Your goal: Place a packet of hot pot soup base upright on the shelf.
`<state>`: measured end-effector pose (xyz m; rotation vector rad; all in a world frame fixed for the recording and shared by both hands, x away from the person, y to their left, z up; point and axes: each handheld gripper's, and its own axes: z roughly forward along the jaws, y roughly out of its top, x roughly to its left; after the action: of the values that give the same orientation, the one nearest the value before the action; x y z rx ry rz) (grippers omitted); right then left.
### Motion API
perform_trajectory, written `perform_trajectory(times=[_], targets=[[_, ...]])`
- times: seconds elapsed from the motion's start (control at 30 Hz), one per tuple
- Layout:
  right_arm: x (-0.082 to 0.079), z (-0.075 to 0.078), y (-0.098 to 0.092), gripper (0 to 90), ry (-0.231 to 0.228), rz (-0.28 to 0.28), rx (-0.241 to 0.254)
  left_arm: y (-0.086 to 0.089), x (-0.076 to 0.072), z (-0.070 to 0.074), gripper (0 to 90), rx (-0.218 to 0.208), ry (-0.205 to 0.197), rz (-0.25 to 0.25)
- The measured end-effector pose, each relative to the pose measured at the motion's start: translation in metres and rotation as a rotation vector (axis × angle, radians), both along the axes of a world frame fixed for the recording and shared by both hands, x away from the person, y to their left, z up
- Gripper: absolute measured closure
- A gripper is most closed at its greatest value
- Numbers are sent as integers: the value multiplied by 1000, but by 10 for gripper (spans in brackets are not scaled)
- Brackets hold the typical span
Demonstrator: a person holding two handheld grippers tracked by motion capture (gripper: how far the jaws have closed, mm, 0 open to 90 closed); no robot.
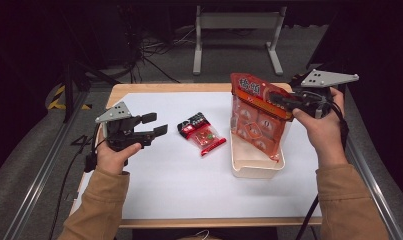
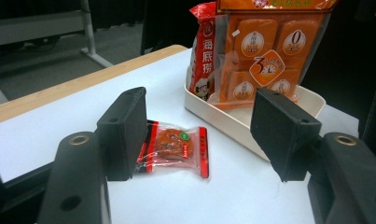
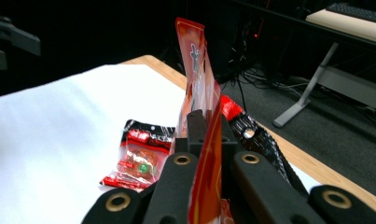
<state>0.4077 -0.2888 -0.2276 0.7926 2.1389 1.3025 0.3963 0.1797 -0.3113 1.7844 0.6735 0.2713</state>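
High view overhead facing forward, gripper views close, low

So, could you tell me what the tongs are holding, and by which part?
The right tongs pinch the orange snack bag by its top edge; the left tongs hold nothing.

large orange snack bags: 1 | small red packets: 1 | white trays: 1 | grippers: 2

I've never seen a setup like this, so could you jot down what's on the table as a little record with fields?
Surface: white sheet on a wooden table
Right gripper: shut on the top edge of the orange bag, bag upright
Bag's bottom: inside the cream tray
Also in tray: a red-and-white packet beside the bag
Left gripper: open, holding nothing
Between them: small red packet lying flat on the sheet
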Motion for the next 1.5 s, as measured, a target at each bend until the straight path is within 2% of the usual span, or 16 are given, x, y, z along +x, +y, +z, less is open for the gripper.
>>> perform_trajectory(times=[0.3,0.37,0.43,0.5,0.6,0.93,1.03,1.27,1.37,1.47,1.5], targets=[[2,-12,-3,892,14,-2,6,0,1,-2,369,12,5,1],[1,-14,-4,892,18,4,20,0,2,-2,367,19,-1,0],[0,-16,-5,891,25,10,24,-2,2,-2,363,14,15,-1],[0,-18,-5,891,27,9,21,-2,2,-3,361,19,9,-3],[-1,-21,-6,891,33,9,25,-4,3,-4,360,18,20,-12],[2,-43,-5,891,94,15,21,-4,6,-8,321,17,30,-10],[1,-47,-6,891,91,16,42,-4,7,-10,310,20,48,-4],[-3,-53,-12,891,104,11,64,-6,11,-13,297,48,52,-6],[-6,-55,-14,891,106,10,72,-8,13,-15,291,52,72,-4],[-8,-56,-16,891,107,6,74,-9,15,-17,291,65,65,-1],[-10,-57,-17,891,106,1,72,-10,15,-18,291,58,78,0]])
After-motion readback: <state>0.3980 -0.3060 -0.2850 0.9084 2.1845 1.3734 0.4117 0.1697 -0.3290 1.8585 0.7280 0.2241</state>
